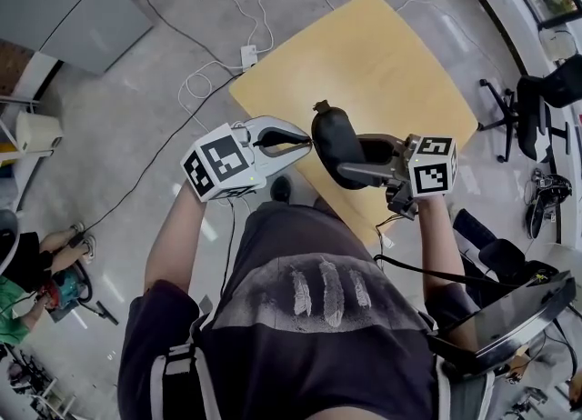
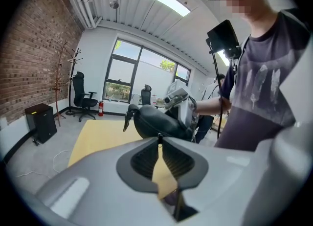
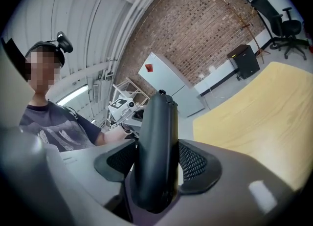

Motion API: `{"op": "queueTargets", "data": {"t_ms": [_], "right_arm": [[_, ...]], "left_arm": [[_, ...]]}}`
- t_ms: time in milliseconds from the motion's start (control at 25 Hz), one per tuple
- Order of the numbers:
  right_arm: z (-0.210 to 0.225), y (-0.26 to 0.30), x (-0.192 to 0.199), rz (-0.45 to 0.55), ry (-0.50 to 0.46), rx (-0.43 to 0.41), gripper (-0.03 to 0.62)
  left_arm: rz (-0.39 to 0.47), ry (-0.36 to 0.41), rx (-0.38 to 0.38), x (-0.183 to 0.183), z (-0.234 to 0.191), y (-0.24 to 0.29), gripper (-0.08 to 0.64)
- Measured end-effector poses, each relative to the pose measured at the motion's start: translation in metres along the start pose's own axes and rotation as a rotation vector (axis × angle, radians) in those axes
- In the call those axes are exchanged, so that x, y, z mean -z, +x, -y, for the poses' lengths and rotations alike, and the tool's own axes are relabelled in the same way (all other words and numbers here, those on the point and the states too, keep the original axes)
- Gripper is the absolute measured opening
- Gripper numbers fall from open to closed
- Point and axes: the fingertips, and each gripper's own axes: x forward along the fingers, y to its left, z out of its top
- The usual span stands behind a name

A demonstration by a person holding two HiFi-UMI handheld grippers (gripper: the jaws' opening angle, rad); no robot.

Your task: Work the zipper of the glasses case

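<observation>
The black glasses case (image 1: 332,136) stands on edge above the yellow table (image 1: 382,64), near its front edge. My right gripper (image 1: 350,156) comes in from the right and is shut on the case's lower half. In the right gripper view, the case (image 3: 156,142) fills the gap between the pads of the right gripper (image 3: 156,159). My left gripper (image 1: 307,143) reaches in from the left, its tips at the case's left edge. In the left gripper view, the left gripper (image 2: 159,139) has its tips pinched together on the small dark zipper pull (image 2: 159,136), just in front of the case (image 2: 154,122).
White cables and a power strip (image 1: 247,55) lie on the floor left of the table. Black office chairs (image 1: 536,109) stand at the right, a grey cabinet (image 1: 73,9) at the top left. A black box (image 2: 41,122) and another chair (image 2: 83,95) stand by the brick wall.
</observation>
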Motion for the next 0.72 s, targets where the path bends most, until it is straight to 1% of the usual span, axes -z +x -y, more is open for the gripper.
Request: {"op": "queueTargets", "data": {"t_ms": [120, 240, 440, 640, 720], "right_arm": [[0.0030, -0.0009, 0.0002, 0.015, -0.002, 0.019, 0.276], [0.0066, -0.0016, -0.0012, 0.033, -0.002, 0.039, 0.275], [0.0092, -0.0004, 0.0004, 0.030, -0.015, 0.063, 0.275], [0.0079, 0.0027, 0.0007, 0.054, 0.023, 0.043, 0.273], [0.0086, 0.0044, 0.0012, 0.064, 0.036, 0.039, 0.273]], "left_arm": [[-0.015, 0.035, -0.040, -0.0002, -0.0026, 0.0002, 0.021], [-0.044, 0.082, -0.085, 0.0008, -0.0054, -0.0008, 0.003], [-0.097, 0.143, -0.121, 0.0054, -0.0051, 0.0007, 0.003], [-0.108, 0.183, -0.143, 0.0012, -0.0046, -0.0002, 0.002], [-0.128, 0.210, -0.156, 0.0013, -0.0049, -0.0006, 0.002]]}}
